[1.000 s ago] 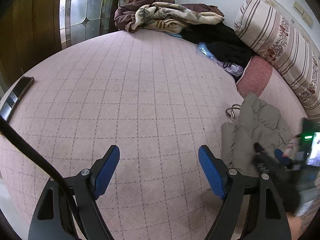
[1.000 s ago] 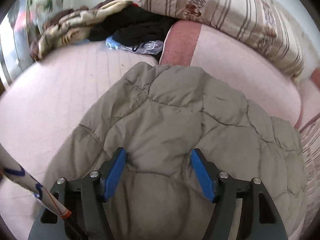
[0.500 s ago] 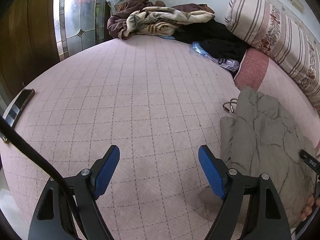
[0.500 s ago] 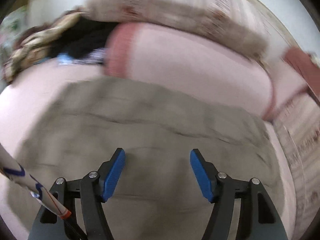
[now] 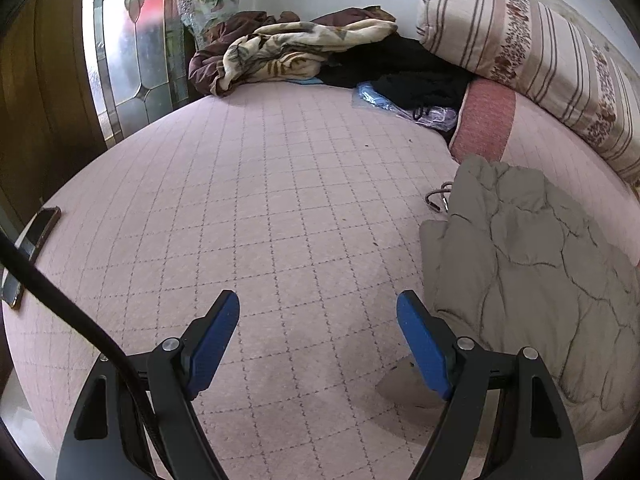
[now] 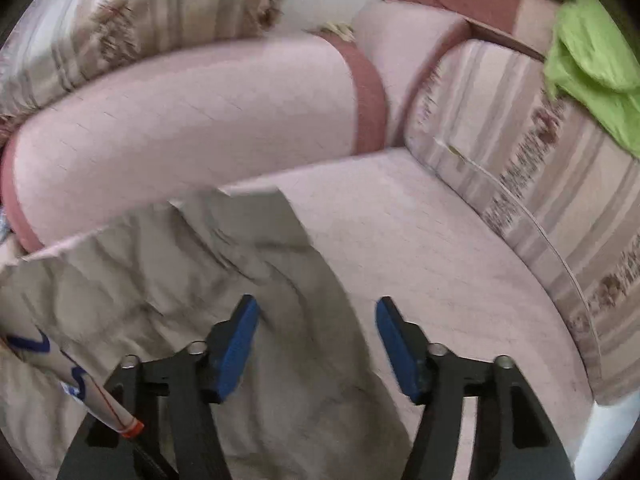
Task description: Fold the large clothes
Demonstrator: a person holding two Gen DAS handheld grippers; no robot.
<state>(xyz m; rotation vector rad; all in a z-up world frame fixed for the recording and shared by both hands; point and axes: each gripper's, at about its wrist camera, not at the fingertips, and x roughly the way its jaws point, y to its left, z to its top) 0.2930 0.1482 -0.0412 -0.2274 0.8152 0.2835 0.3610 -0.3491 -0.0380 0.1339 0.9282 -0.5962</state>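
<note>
A grey-khaki quilted jacket lies bunched on the pink checked bed cover, at the right in the left wrist view. My left gripper is open and empty above bare cover, its right finger just left of the jacket's edge. In the right wrist view the jacket fills the lower left, blurred. My right gripper is open and empty over the jacket's right edge.
A heap of blankets and dark clothes lies at the far end. Striped bolsters and a pink cushion line the right side. A phone lies at the left edge. A green cloth lies far right.
My right gripper has swung right, from over the jacket's middle to its right edge. The left view has shifted slightly; the right gripper is gone from it.
</note>
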